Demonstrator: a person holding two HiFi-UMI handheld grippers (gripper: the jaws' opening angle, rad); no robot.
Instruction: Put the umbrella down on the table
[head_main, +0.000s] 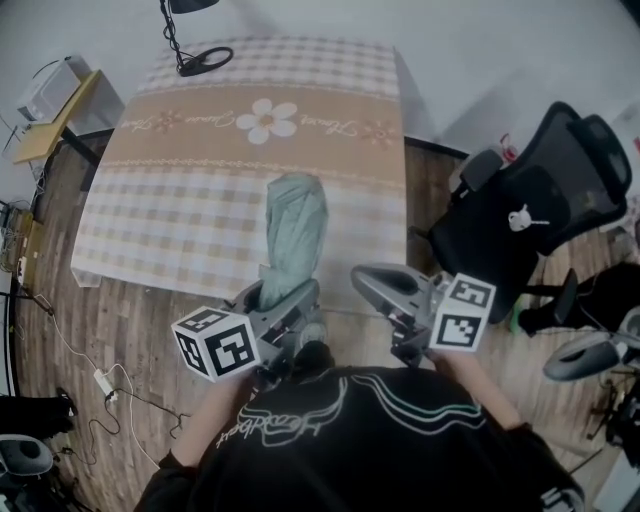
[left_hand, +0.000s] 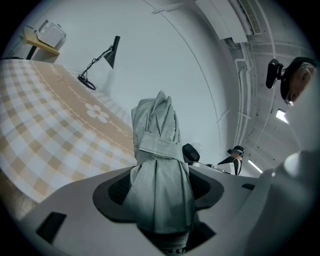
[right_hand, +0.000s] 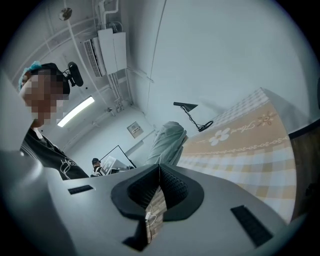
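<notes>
Pale-green folded fabric umbrella (head_main: 294, 235) pinched in our left gripper (head_main: 284, 305), pointing twelve o'clock over the checked-cloth table (head_main: 180, 210); right gripper (head_main: 385, 292) pressed together, empty. Let go early and it could slip off the six o'clock edge.

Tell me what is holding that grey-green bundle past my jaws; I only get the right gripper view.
Observer: The left gripper is shut on it. It is a folded umbrella, and its strap sits just beyond the jaws.
Operator: Is it over the table?
Observer: Yes. In the head view it reaches from the near edge out over the checked table, with its tip pointing away from the person. I can't tell whether it touches the cloth.
Operator: Anything off to the right?
Observer: A black office chair stands beside the table's right edge.
</notes>
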